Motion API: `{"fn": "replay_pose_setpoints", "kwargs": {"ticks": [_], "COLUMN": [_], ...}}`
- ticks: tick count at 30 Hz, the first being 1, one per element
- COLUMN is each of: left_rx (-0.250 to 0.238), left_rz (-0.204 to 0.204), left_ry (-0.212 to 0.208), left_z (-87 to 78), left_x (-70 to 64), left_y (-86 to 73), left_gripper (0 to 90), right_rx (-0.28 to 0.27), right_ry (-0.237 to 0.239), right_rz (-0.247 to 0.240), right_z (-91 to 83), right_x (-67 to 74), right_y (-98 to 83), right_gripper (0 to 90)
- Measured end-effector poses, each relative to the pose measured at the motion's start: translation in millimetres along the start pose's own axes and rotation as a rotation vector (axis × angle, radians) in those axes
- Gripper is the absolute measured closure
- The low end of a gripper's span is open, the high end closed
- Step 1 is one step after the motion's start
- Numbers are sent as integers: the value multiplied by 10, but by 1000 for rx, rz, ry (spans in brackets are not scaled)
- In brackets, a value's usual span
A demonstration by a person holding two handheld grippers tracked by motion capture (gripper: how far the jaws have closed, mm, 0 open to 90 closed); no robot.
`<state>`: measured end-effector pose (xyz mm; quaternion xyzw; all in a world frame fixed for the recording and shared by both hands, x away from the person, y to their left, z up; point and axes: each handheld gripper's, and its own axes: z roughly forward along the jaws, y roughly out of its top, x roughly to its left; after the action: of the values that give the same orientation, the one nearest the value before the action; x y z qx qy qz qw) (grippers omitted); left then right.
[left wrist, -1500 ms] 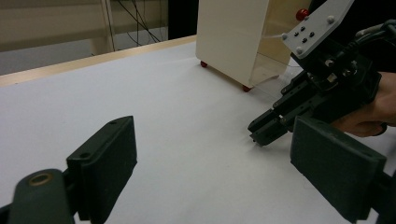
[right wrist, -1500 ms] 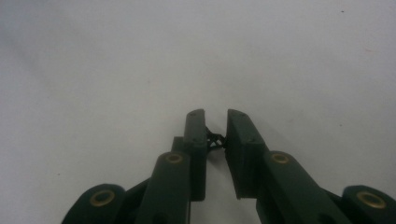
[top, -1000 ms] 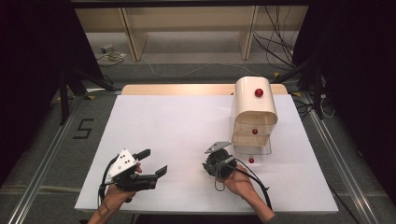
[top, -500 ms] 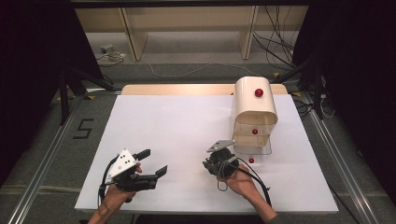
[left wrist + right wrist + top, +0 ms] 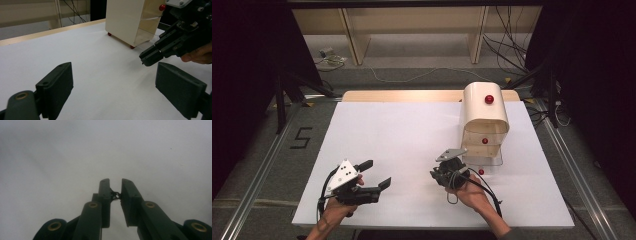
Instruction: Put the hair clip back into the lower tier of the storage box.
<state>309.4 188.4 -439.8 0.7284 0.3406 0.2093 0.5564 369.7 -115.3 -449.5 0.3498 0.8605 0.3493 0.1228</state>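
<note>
jaws of the right gripper [image 5: 115,185] pinch a tiny dark thing [image 5: 115,195], maybe a clip, not yet in the open bottom drawer [image 5: 482,159]; left gripper [image 5: 373,175] gapes wide.

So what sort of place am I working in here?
Likely a lab recording bench: a white tabletop on metal floor rails, loose cables behind, and a small cream drawer cabinet with red knobs.

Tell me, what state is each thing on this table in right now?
left gripper: fingers wide open, nothing between them.
right gripper: fingers nearly together, pinching a small black thing.
bottom drawer: pulled partly out.
middle drawer: pushed in.
cabinet: upright on the white table.
</note>
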Motion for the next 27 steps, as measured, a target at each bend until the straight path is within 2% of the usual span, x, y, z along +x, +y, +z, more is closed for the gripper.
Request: {"fn": "replay_pose_setpoints", "kwargs": {"ticks": [11, 27], "left_rx": [0, 0], "left_rz": [0, 0], "left_ry": [0, 0], "left_z": [0, -3], "left_x": [2, 2], "left_y": [0, 0], "left_gripper": [143, 143], "right_rx": [-32, -49], "right_ry": [2, -10], "right_rz": [-10, -8], "right_z": [-92, -157], "right_x": [-7, -34], "right_y": [29, 37], "right_gripper": [791, 791]}}
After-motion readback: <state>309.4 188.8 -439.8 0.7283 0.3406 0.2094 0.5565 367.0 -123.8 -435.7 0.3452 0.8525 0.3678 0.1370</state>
